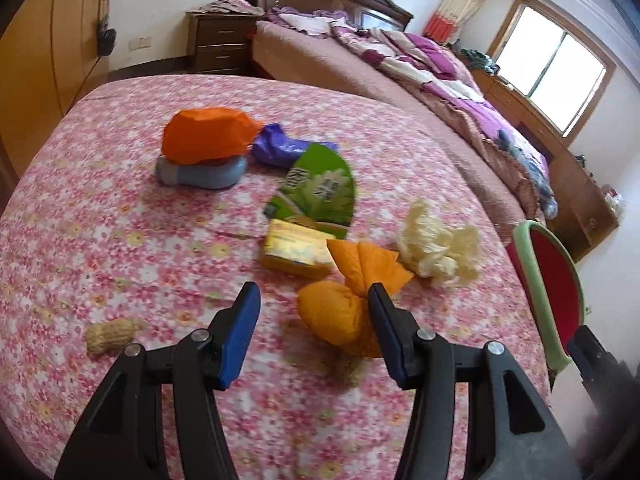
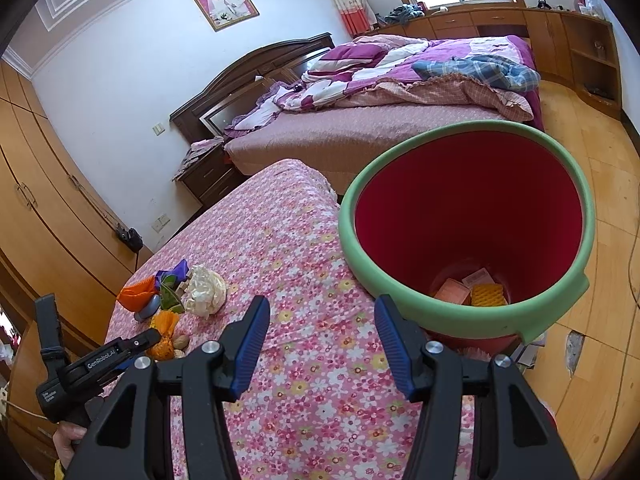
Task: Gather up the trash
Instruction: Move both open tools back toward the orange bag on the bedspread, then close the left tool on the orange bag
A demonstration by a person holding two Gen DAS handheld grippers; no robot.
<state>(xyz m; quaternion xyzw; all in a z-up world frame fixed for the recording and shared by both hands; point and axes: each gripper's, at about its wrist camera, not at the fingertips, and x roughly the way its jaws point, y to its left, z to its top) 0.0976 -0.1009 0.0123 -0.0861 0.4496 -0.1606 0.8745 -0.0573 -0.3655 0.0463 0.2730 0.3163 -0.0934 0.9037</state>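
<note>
Trash lies on a table with a pink floral cloth. My left gripper is open, its jaws on either side of an orange twisted paper wad, just above it. Beyond lie a yellow box, a green wrapper, a cream crumpled tissue, a purple wrapper, an orange bag on a grey-blue bottle, and a peanut. My right gripper is open and empty beside a red bin with a green rim; the bin holds several bits of trash.
The bin stands at the table's right edge. A bed with purple bedding lies beyond the table. Wooden wardrobes line the left wall, and a nightstand stands by the bed.
</note>
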